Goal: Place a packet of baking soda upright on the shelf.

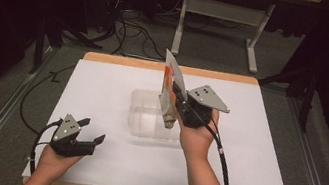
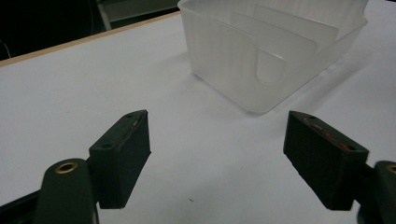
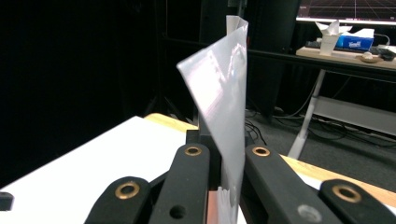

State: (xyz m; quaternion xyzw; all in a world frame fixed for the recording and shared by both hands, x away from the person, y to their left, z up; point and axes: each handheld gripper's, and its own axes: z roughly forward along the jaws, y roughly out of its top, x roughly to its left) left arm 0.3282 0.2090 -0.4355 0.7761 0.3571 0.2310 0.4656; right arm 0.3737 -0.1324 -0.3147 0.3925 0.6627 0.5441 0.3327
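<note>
Dark room and cables surround the white counter. At its middle stands a clear bin; its far side is hidden behind the packet and the right hand. The right tool is clamped on a flat packet, held upright over the bin; the packet's print is too blurred to read. The left tool rests near the counter's front left corner, jaws apart with nothing between them, well apart from the bin.

dark room, grey carpet floor, loose cables, and what looks like a white-legged desk behind.
</note>
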